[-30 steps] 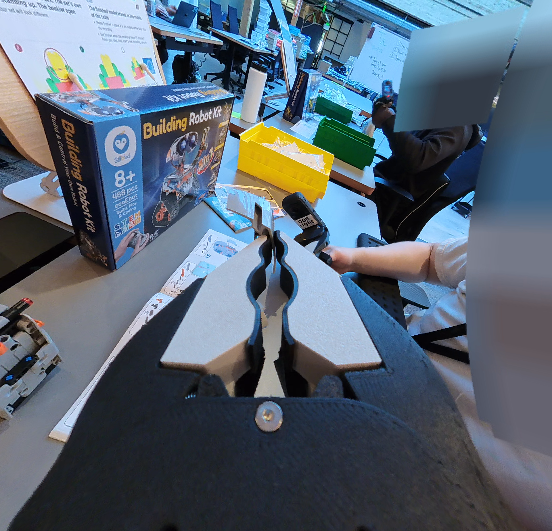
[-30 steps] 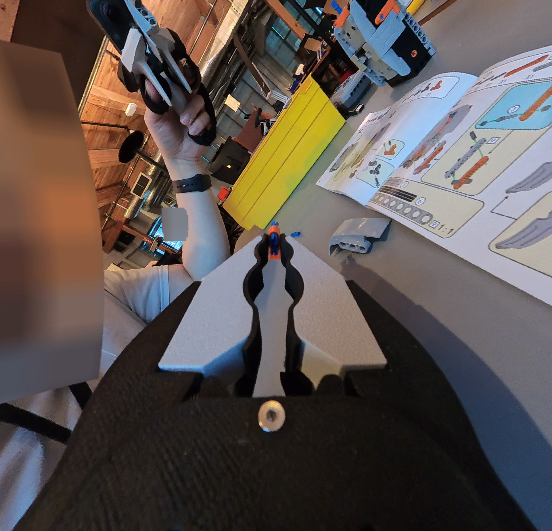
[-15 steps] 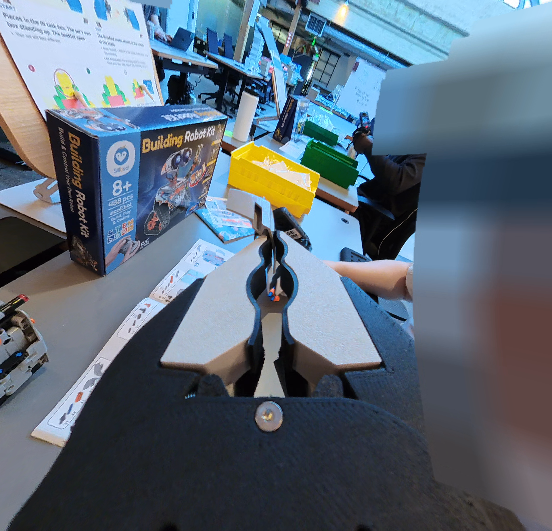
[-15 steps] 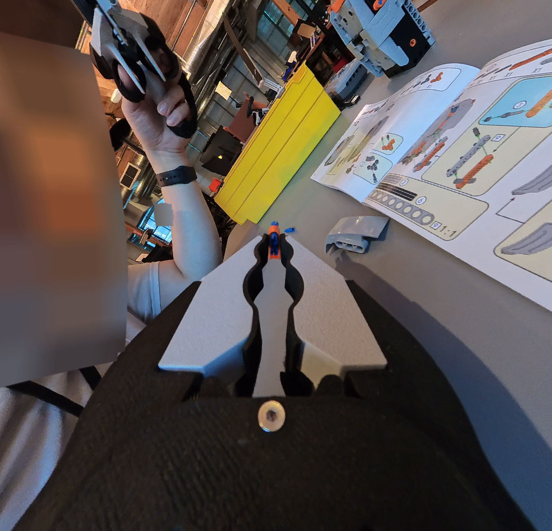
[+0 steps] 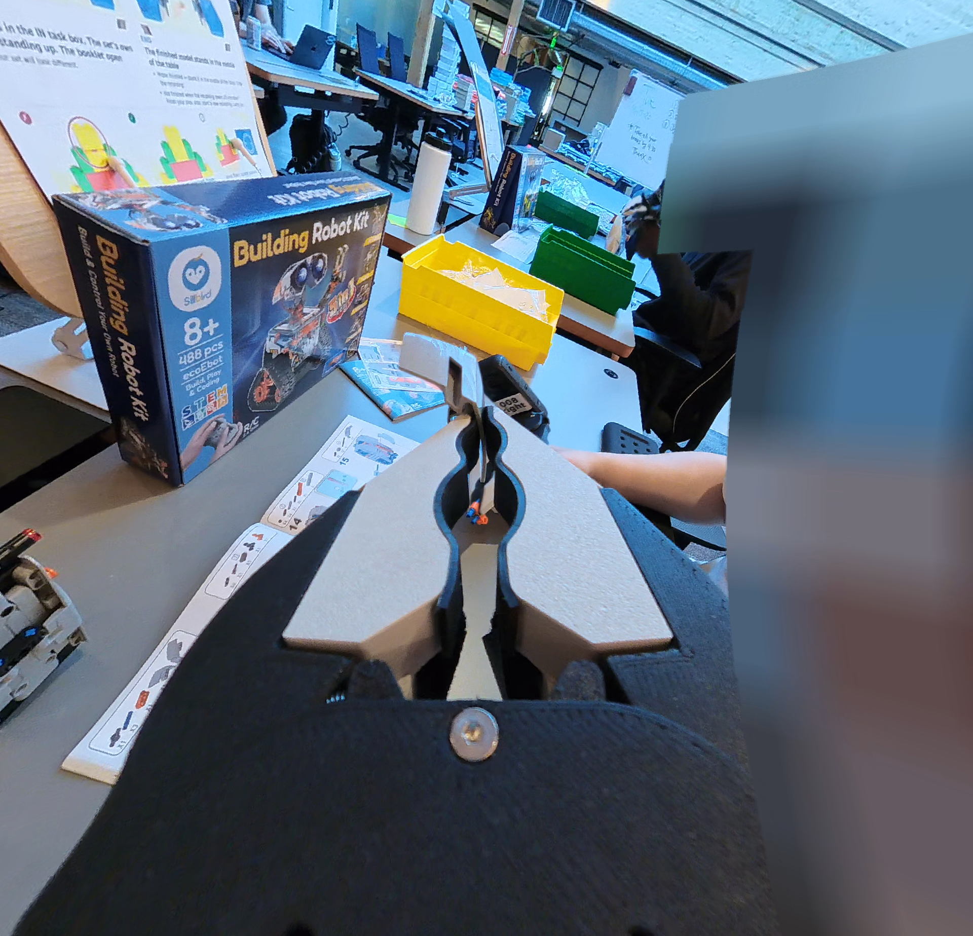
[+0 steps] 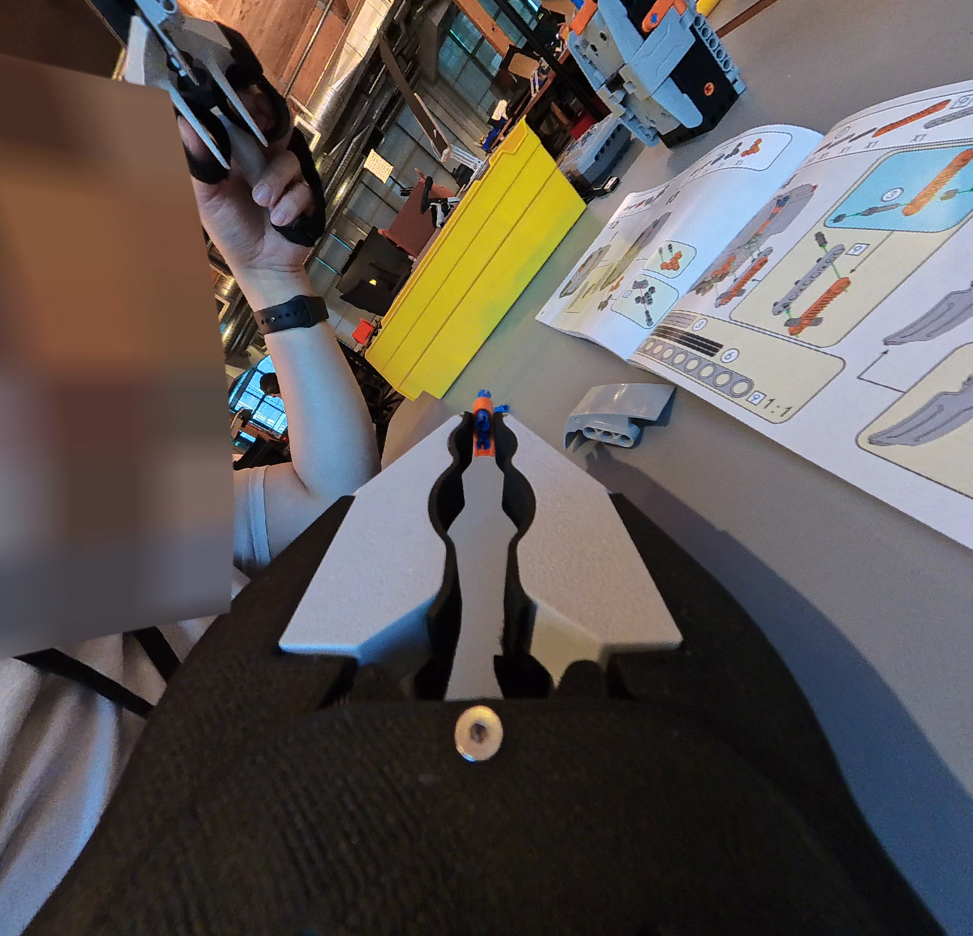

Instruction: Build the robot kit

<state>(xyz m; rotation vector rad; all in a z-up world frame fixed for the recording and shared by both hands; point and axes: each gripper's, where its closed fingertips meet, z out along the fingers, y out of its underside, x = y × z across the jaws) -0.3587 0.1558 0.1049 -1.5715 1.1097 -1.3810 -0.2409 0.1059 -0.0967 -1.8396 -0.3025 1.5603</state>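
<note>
Left claw (image 5: 480,426) is being kept clamped on a grey beam (image 5: 459,384) above the booklet (image 5: 321,484); right claw (image 6: 483,426) is gripping an orange-blue pin (image 6: 482,429) beside it, low over the counter (image 6: 711,516).

An open workshop hall: a grey desk (image 5: 131,531) in front, rows of dark desks (image 5: 316,76) with office chairs (image 5: 379,55) behind, a pale brick wall (image 5: 790,0) under bright light, a whiteboard (image 5: 639,121), wood-panelled walls (image 6: 295,10) and gridded windows (image 5: 576,89).
</note>
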